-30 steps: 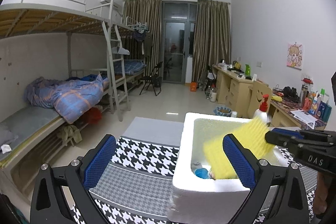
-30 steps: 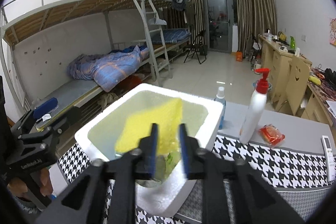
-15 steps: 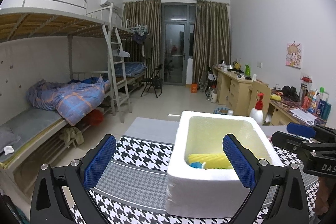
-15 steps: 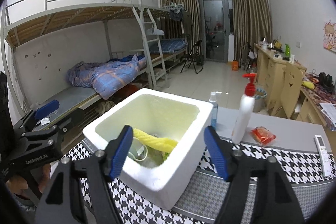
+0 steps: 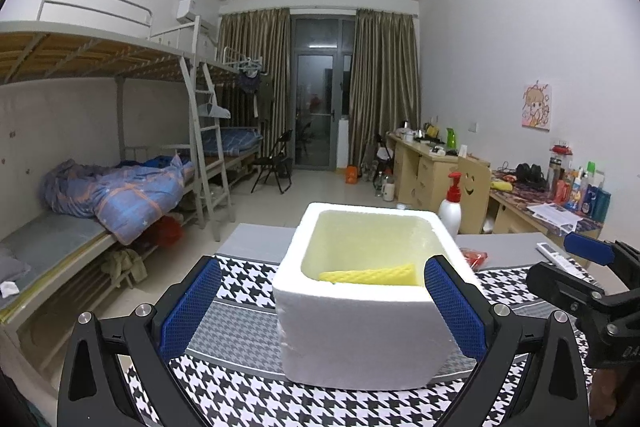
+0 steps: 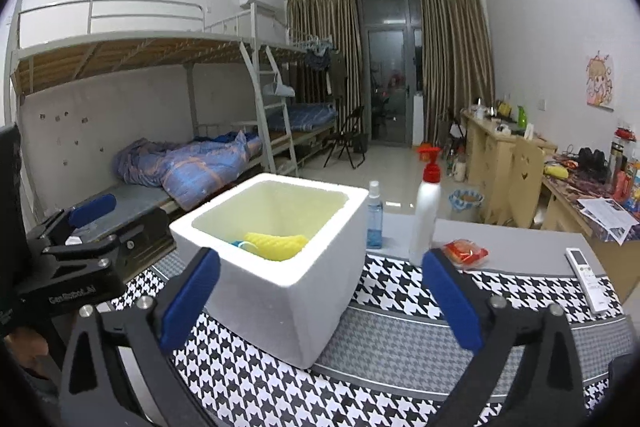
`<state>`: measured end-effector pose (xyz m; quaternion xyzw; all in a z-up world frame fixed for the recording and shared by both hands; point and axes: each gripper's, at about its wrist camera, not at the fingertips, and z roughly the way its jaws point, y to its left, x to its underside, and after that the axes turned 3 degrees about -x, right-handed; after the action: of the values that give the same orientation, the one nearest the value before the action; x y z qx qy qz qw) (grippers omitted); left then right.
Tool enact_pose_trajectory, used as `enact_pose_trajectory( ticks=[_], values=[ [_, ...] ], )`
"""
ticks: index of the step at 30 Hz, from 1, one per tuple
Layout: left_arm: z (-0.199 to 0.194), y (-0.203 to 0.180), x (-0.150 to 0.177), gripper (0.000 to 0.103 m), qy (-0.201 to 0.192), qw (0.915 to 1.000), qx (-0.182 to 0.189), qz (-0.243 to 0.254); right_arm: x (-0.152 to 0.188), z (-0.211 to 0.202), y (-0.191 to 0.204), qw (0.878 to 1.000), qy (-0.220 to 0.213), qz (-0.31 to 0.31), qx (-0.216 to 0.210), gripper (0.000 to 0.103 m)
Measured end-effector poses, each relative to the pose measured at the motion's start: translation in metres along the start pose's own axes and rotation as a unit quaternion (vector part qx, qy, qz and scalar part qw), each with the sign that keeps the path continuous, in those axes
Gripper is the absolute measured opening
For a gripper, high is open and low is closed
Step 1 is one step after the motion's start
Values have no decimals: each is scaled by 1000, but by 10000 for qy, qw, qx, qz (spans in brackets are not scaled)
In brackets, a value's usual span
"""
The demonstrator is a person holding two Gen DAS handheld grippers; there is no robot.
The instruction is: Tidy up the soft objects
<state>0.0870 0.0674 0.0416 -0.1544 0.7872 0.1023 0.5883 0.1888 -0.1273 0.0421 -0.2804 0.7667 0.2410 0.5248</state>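
Observation:
A white foam box [image 5: 360,331] stands on the houndstooth cloth. A yellow sponge [image 5: 372,274] lies inside it, loose, against the near wall. In the right wrist view the sponge [image 6: 276,245] rests in the box [image 6: 280,303] beside something blue that is mostly hidden. My right gripper [image 6: 322,297] is back from the box on its near side. Its jaws are opening wide with nothing held between them. My left gripper [image 5: 320,307] is open and empty, also short of the box. Each gripper shows at the edge of the other's view.
Behind the box stand a white pump bottle [image 6: 426,219] with a red cap and a blue spray bottle [image 6: 374,217]. A red packet [image 6: 464,251] and a remote [image 6: 586,279] lie to the right. Bunk beds line the left wall, and cluttered desks the right.
My right gripper let go of the yellow sponge, which dropped into the foam box, and its jaws spread wide. Both grippers drew back from the box.

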Motion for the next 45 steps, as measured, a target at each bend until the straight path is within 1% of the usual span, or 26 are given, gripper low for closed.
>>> enact_pose_trajectory(
  ticks=[2,11,18,20,26,29,33,45],
  values=[
    [-3,-3,2,102,23,10000,52,22,3,-4,0,10000,-39,49,-41,102],
    [-16,-12,12,102,27,9998,210,56,22,-23,1,9999,-110,22,106,102],
    [-32,-19,22,102,-147,9994,285,115,37,-39,2,9994,-216,9,266,102],
    [-35,-21,25,102,-167,9994,267,122,42,-44,2,9992,-230,27,312,102],
    [-43,-26,36,102,-179,9990,373,138,54,-58,-1,9987,-287,111,395,102],
    [-49,-29,41,102,-209,9987,413,195,58,-62,-1,9985,-290,110,445,102],
    [-58,-33,47,102,-324,9984,374,264,62,-67,2,9984,-306,80,478,102],
    [-63,-34,57,102,-265,9979,521,271,72,-73,2,9980,-311,139,533,102]
  ],
)
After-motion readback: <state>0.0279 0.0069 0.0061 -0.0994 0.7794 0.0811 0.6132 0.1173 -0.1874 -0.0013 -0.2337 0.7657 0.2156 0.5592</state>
